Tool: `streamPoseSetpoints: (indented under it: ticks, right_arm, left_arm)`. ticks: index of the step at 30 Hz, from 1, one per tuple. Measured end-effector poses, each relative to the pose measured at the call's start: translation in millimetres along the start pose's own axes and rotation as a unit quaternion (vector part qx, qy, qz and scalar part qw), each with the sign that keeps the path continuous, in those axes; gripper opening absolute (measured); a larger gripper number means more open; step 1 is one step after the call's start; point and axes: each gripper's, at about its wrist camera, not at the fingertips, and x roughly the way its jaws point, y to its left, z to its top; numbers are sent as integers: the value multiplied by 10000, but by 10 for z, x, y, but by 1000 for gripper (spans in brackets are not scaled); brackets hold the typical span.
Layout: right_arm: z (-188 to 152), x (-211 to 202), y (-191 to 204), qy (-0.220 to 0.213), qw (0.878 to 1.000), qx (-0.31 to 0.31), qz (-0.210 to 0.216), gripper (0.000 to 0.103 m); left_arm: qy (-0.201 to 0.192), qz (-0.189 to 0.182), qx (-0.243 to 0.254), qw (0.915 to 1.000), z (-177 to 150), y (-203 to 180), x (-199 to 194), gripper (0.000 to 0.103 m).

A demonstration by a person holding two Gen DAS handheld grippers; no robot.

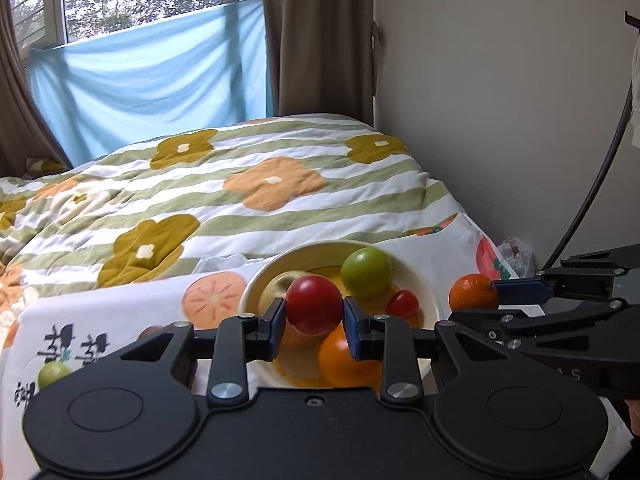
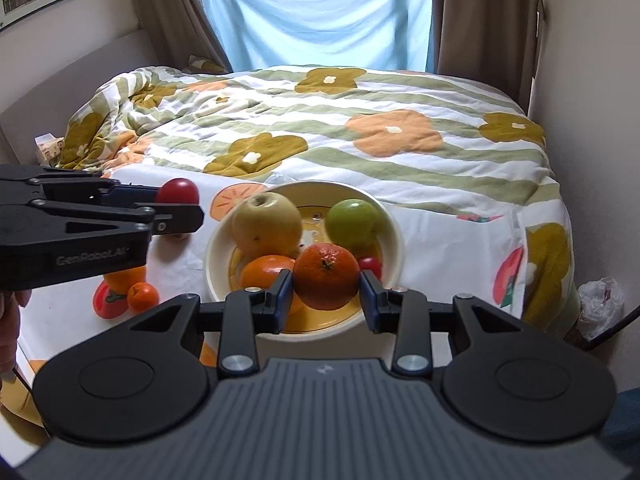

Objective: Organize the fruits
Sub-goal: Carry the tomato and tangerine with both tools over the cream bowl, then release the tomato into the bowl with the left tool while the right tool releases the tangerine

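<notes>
A cream bowl with a yellow inside sits on a fruit-print cloth at the foot of the bed. It holds a yellow apple, a green apple, an orange fruit and a small red fruit. My left gripper is shut on a red fruit, held above the bowl's left side; it also shows in the right wrist view. My right gripper is shut on a mandarin over the bowl's near part; the mandarin shows in the left wrist view.
A small mandarin and another orange fruit lie on the cloth left of the bowl. A green fruit lies on the cloth near the left. The flowered duvet covers the bed behind. A wall and a plastic bag are at the right.
</notes>
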Motion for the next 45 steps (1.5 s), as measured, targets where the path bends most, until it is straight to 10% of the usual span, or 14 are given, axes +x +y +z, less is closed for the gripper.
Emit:
streamPoseSetpoints:
  ticks: [17,23,45]
  right_arm:
    - [-171,289,-656,258,9985,461,-175,51]
    - [-229,305,-705,313,9979,536,-187,51]
    - [-1,655,-333,341,9985,-87,408,51]
  left_arm:
    - [652,-169,722,9951,114,-473,923,36]
    - [492,-63,725,9961,110,-465,880,81]
    - [359,520,-395,9972,-95,150,274,82]
